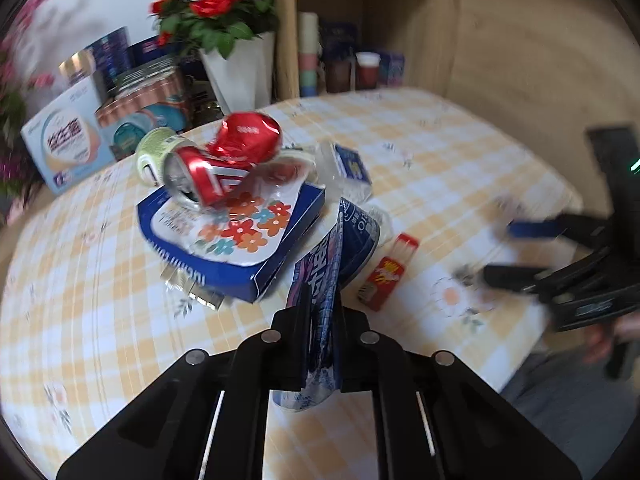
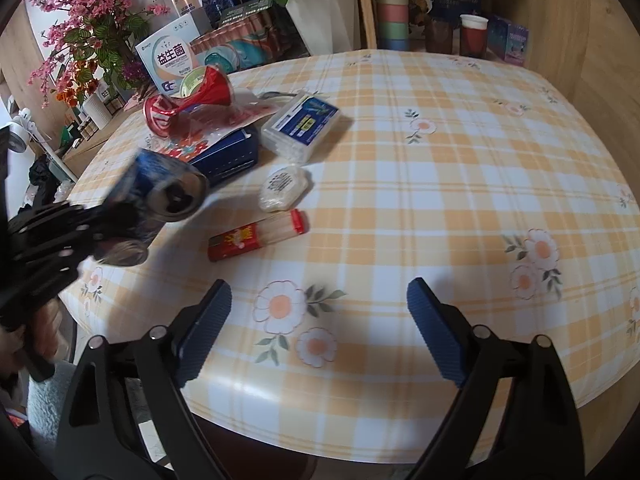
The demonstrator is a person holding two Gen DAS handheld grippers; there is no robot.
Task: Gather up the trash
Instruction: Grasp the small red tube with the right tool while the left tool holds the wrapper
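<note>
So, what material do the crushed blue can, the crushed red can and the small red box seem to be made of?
Blue can: thin painted metal, probably aluminium; shiny silver end, body squashed flat between the left gripper's jaws.
Red can: the same, glossy red with a silver rim and sharp dents.
Red box: seemingly printed cardboard with a clear window; uncertain.

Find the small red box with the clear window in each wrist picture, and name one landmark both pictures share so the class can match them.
Left wrist view: the small red box lies right of centre on the checked tablecloth, beside the blue can in the left tool.
Right wrist view: the box lies left of centre, beyond the open right tool.
Shared landmark: the crushed red can.
</note>
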